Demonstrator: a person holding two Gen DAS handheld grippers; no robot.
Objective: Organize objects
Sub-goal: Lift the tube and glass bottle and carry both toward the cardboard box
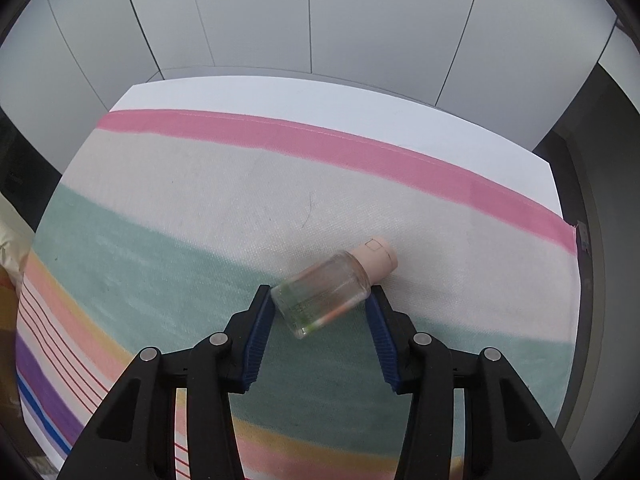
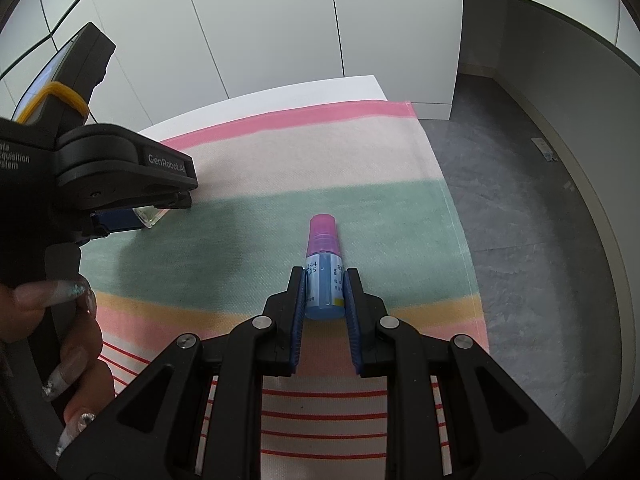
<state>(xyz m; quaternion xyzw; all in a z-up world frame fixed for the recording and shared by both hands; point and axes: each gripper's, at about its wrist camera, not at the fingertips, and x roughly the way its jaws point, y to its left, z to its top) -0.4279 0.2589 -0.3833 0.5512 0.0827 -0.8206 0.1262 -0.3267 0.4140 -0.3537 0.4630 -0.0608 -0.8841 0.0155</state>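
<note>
A clear glass bottle [image 1: 324, 292] with a beige cap lies tilted between the fingers of my left gripper [image 1: 322, 300], whose blue pads touch both its sides. In the right wrist view the left gripper [image 2: 132, 216] shows at the left with the bottle's clear base [image 2: 150, 216] in it. My right gripper [image 2: 325, 284] is shut on a small blue bottle [image 2: 324, 288] with a purple cap, which points away from me over the striped cloth [image 2: 280, 184].
The striped cloth [image 1: 200, 200] covers a white table [image 1: 280, 92] that stands against a grey panelled wall. The cloth's right edge and the grey floor [image 2: 520, 240] lie close to the right of the blue bottle. A hand with long nails [image 2: 68, 312] holds the left gripper.
</note>
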